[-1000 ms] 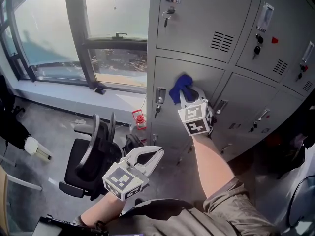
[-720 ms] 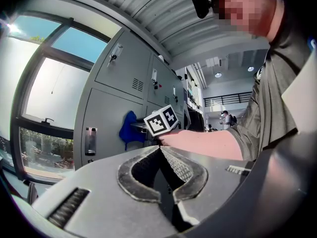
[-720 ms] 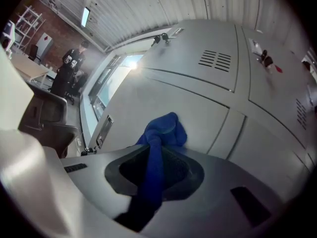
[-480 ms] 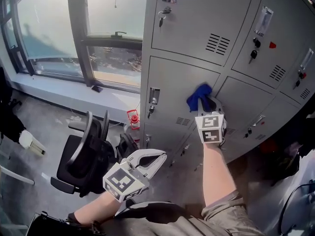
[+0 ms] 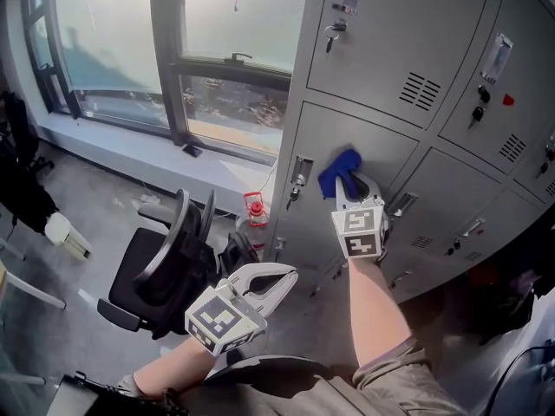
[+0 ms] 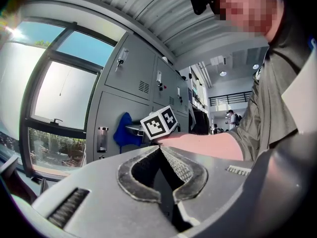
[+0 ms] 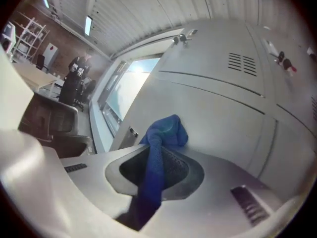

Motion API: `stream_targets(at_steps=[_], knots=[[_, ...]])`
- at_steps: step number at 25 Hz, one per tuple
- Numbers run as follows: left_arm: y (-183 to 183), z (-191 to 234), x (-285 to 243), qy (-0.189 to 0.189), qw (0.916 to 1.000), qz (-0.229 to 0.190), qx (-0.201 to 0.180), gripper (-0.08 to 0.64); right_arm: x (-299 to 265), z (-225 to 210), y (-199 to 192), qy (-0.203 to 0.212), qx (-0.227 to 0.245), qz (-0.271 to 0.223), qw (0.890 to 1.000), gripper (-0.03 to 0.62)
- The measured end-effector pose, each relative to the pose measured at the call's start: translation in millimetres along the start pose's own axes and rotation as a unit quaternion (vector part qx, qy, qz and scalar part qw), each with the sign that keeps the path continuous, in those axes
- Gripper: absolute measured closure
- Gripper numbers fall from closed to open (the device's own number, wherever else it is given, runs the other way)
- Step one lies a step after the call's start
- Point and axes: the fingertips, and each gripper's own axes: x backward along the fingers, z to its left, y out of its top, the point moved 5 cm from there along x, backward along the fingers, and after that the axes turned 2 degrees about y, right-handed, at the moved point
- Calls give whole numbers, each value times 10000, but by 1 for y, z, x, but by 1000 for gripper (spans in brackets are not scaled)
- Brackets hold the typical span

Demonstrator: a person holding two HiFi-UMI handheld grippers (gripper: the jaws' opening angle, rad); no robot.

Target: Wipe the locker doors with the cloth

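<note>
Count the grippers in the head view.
2. The left gripper, shut and empty, is low beside the chair; the right gripper is up at a locker door, shut on the blue cloth.

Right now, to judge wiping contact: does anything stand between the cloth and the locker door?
Nothing visible does: the blue cloth, held in the right gripper, is bunched right against the grey locker door.

Blue cloth (image 5: 338, 170); pale grey locker doors (image 5: 381, 133); white left gripper (image 5: 291, 274) and right gripper (image 5: 350, 180), each bearing black-and-white square-patterned cubes (image 5: 358, 232); black chair (image 5: 160, 271).
</note>
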Motion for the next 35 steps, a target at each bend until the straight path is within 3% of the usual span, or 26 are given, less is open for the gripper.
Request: stream_targets(at_steps=[6, 11, 17, 30, 35], knots=[[-6, 12, 18, 165, 9998, 5, 94, 551, -34, 63, 24, 599, 347, -64, 9976, 535], [-11, 18, 27, 268, 9995, 36, 145, 551, -56, 75, 20, 719, 389, 123, 9966, 535], [-11, 16, 23, 220, 9996, 55, 145, 551, -45, 48, -2, 483, 286, 306, 9980, 535], [-5, -21, -23, -317, 9994, 121, 11, 551, 20, -42, -75, -294, 66, 840, 9960, 535], [-4, -32, -34, -423, 9990, 159, -25, 551, 33, -57, -94, -425, -30, 949, 9946, 535]])
